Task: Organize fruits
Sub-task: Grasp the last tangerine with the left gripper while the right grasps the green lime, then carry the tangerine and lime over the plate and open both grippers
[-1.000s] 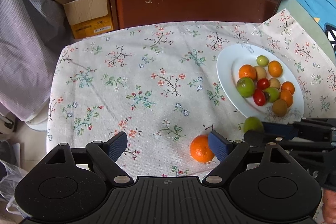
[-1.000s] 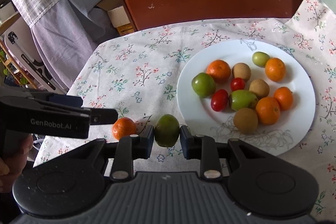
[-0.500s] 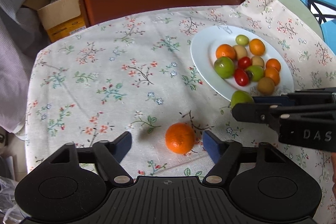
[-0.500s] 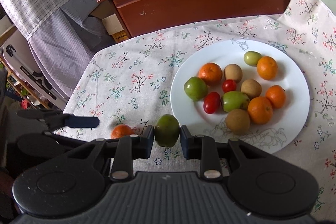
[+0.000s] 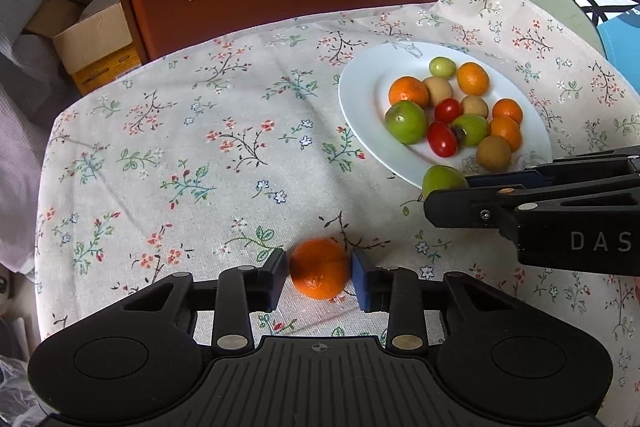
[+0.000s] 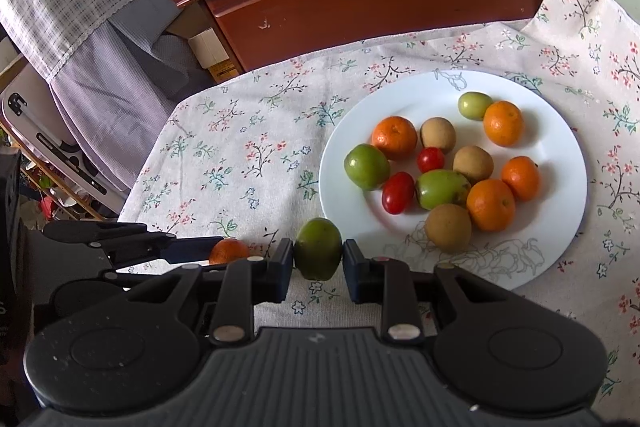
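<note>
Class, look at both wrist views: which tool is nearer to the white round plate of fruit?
Right. The right tool, shut on a green fruit, sits by the white round plate's near rim. The left tool, closing around an orange mandarin, is farther out on the floral cloth.

A table covered by a floral tablecloth carries everything. On the cloth, to the right, sits a white plate heaped with small fruit. At the near edge a lone orange rests directly on the cloth, left of the plate.
</note>
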Tool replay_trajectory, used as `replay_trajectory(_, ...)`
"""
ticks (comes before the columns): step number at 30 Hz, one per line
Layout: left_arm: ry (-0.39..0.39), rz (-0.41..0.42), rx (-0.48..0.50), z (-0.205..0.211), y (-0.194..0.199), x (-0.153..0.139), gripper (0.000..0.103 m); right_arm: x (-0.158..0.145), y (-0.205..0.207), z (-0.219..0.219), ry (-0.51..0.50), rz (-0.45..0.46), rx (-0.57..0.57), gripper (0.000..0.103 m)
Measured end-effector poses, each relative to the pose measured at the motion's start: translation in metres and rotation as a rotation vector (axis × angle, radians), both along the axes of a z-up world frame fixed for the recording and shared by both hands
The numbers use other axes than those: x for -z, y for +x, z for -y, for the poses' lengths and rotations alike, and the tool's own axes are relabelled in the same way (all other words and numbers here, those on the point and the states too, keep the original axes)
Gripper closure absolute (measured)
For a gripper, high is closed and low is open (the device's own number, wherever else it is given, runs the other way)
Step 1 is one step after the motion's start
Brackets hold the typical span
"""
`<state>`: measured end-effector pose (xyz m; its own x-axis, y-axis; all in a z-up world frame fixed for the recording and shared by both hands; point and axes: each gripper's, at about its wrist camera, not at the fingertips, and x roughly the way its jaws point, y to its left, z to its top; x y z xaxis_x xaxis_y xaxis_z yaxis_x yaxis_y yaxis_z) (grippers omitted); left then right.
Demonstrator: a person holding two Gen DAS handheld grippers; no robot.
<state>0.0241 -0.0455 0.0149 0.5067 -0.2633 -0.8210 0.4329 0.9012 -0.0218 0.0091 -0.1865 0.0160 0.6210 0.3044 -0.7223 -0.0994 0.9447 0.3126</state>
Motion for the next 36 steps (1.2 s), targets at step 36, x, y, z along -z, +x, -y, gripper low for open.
replay_trajectory(36, -0.194, 0.128, -0.029, 0.015, 0.029, -0.052, 0.074, -0.063, 0.003, 0.068, 0.09, 0.173, 0.19, 0.076)
